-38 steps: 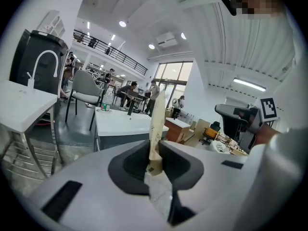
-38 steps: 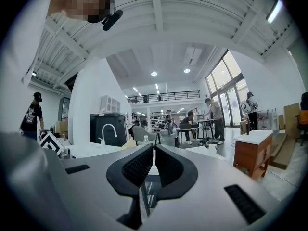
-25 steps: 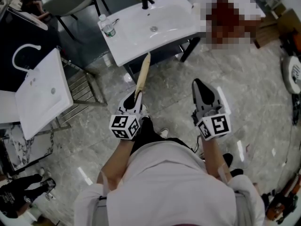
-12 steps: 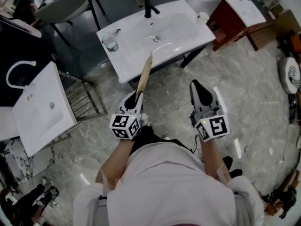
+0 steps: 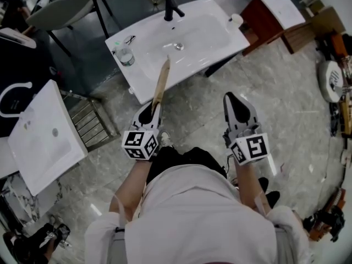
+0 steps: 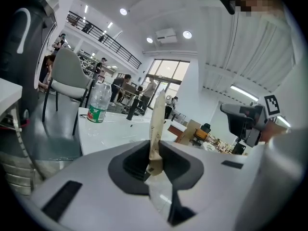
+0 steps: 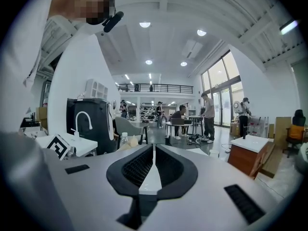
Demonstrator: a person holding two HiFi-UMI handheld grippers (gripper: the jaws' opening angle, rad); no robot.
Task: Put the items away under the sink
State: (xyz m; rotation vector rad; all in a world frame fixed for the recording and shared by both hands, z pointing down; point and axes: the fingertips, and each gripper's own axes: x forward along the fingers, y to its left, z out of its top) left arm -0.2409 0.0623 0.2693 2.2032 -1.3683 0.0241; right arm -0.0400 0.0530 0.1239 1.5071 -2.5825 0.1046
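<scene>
My left gripper (image 5: 149, 113) is shut on a long flat tan item (image 5: 160, 86) that sticks up and forward toward the white sink (image 5: 209, 40). In the left gripper view the tan item (image 6: 156, 124) stands upright between the jaws, which press on its lower end. My right gripper (image 5: 237, 108) is held beside it, level with it, its jaws closed together with nothing between them (image 7: 153, 159). The sink stands on dark legs just ahead of both grippers. A black tap (image 5: 170, 7) is at its back edge, and a water bottle (image 5: 125, 54) stands on its left corner.
A second white basin with a white tap (image 5: 38, 133) stands at the left, with a metal rack (image 5: 91, 122) beside it. A wooden cabinet with a white top (image 5: 275, 15) is at the upper right. A grey chair (image 5: 63, 4) is behind the sink. The floor is grey marble.
The view has shifted: the sink now lies slightly further left and nearer. Both grippers keep the same pose, and the left one still holds the tan item.
</scene>
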